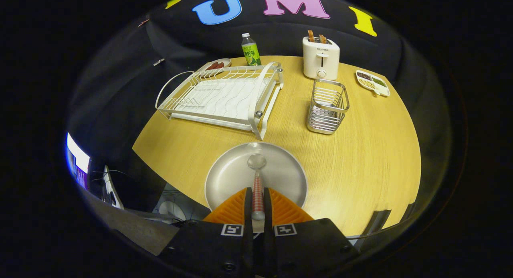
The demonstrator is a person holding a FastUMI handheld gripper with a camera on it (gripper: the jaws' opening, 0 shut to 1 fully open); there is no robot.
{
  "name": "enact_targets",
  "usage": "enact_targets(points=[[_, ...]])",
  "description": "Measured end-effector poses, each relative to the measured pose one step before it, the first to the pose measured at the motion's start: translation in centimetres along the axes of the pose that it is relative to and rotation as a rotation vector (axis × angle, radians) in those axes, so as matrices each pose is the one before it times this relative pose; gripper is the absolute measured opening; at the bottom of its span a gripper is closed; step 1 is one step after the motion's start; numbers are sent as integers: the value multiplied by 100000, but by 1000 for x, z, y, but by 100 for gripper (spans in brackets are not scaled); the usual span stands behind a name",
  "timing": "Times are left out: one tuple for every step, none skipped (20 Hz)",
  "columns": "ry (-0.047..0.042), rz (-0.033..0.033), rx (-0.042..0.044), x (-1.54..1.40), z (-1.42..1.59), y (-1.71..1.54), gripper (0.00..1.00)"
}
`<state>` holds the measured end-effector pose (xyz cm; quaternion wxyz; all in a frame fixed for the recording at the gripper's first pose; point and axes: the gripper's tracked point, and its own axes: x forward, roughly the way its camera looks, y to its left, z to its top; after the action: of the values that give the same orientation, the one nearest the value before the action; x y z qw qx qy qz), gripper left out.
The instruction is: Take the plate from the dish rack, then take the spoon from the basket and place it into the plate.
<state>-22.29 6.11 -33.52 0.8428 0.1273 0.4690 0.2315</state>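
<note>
Claw (257, 203) clamped on the spoon (257, 177) handle, bowl reaching ahead over the plate (230, 175).

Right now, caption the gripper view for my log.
Hand-held gripper shut on spoon over plate; dish rack beyond.

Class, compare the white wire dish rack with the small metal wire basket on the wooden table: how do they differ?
The white wire dish rack is wide, low and flat; the small metal wire basket is narrow, tall and box-shaped. The rack is white, the basket bare silvery metal. The rack stands left of the basket. Both look empty and stand beyond the gripper.
</note>
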Motion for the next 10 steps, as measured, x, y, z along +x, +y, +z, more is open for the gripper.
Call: enact_targets(points=[[187,69,329,481,7,53,13],[321,-363,-750,433,-34,-76,13],[58,190,-1211,191,-84,-42,13],[-266,-369,-922,190,-4,-190,13],[56,11,-147,142,-173,-163,13],[306,137,710,99,-151,-134,13],[211,195,1337,148,-142,-76,13],[309,90,1505,163,-145,-67,13],[1082,22,752,96,-423,-40,13],[1060,-1372,97,229,-414,-278,14]])
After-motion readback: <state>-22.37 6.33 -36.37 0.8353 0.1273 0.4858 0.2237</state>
